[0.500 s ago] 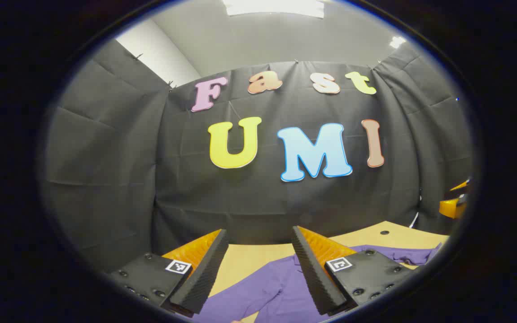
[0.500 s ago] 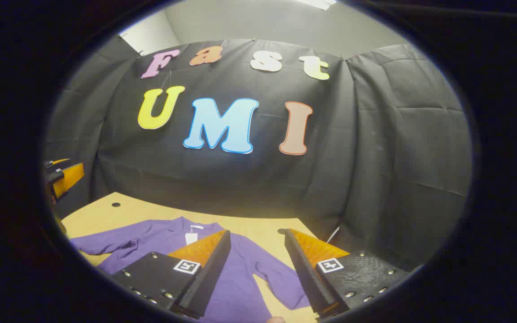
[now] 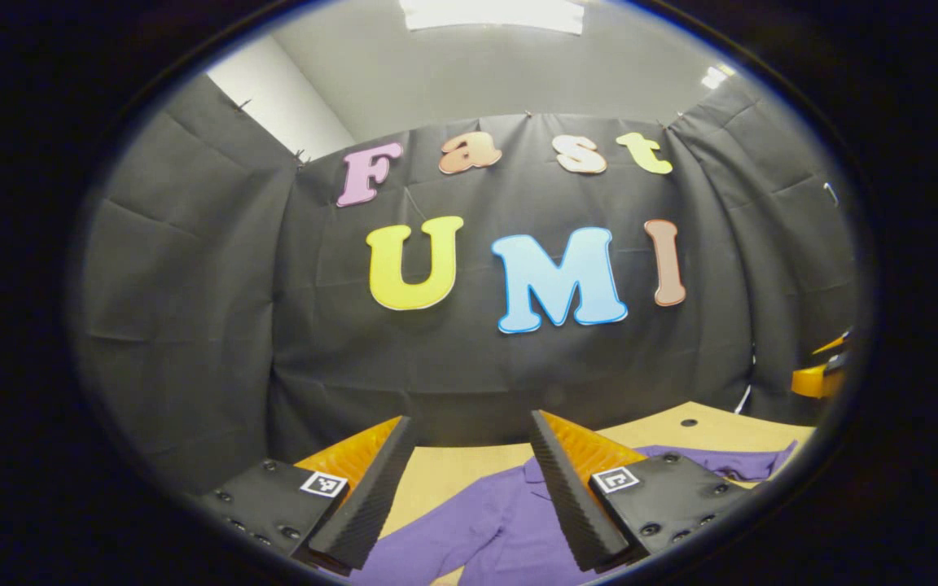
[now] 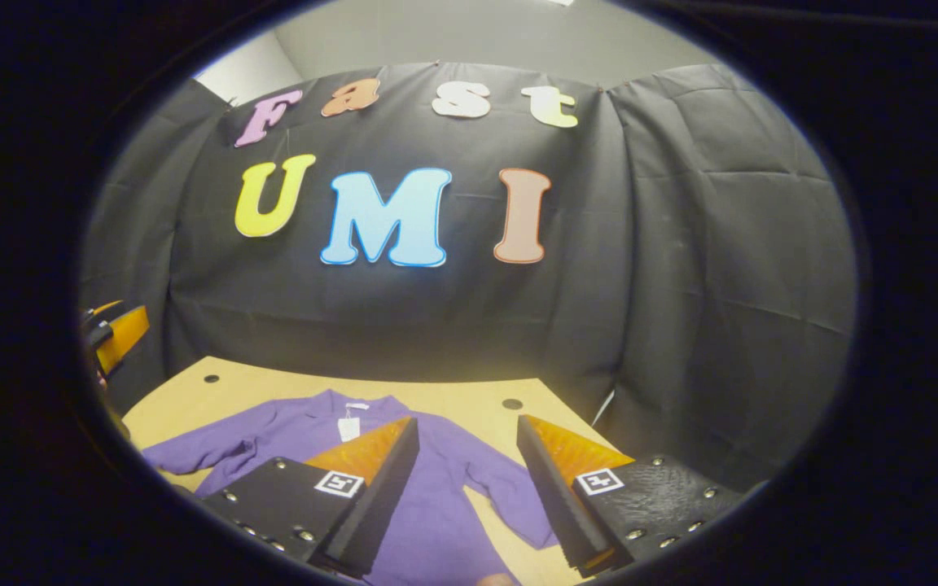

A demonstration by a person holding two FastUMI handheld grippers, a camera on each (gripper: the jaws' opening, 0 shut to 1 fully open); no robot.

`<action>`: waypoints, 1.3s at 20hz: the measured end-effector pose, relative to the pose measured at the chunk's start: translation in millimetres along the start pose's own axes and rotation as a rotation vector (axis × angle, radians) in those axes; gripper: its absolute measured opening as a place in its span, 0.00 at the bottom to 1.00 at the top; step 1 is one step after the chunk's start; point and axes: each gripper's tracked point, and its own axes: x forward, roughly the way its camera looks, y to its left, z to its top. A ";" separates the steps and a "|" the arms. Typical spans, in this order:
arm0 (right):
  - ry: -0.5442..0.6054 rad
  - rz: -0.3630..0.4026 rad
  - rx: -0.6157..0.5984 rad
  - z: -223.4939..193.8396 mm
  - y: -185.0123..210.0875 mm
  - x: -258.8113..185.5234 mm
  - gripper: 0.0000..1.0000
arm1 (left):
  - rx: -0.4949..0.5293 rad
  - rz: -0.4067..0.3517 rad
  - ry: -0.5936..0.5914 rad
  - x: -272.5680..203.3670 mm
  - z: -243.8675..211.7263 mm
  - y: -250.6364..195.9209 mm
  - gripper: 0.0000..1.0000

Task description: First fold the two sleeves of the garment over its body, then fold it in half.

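Two tongs hang above the surface (image 4: 453, 399), both spread wide and gripping nothing. The left tongs (image 3: 469, 488) hover over the purple garment (image 3: 477, 529), whose body lies below and between their fingers. The right tongs (image 4: 461, 488) hover over the same garment (image 4: 428, 505), spread flat, one sleeve (image 4: 510, 505) reaching out between their fingers, the collar tag (image 4: 347, 427) just beyond.

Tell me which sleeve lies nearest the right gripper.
The sleeve running down between the right gripper's open fingers; the other sleeve stretches off toward the table's far left.
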 end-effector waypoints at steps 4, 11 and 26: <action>0.023 -0.018 0.018 -2.2 -4.5 3.0 0.80 | -0.009 0.002 0.008 2.0 -3.5 -0.5 0.94; 0.164 -0.134 0.089 -37.3 -39.6 18.5 0.80 | -0.008 0.017 0.023 8.9 -9.7 4.4 0.94; 0.715 -0.479 0.426 -214.4 -147.0 32.7 0.80 | -0.005 0.005 0.111 52.9 -50.5 -4.0 0.94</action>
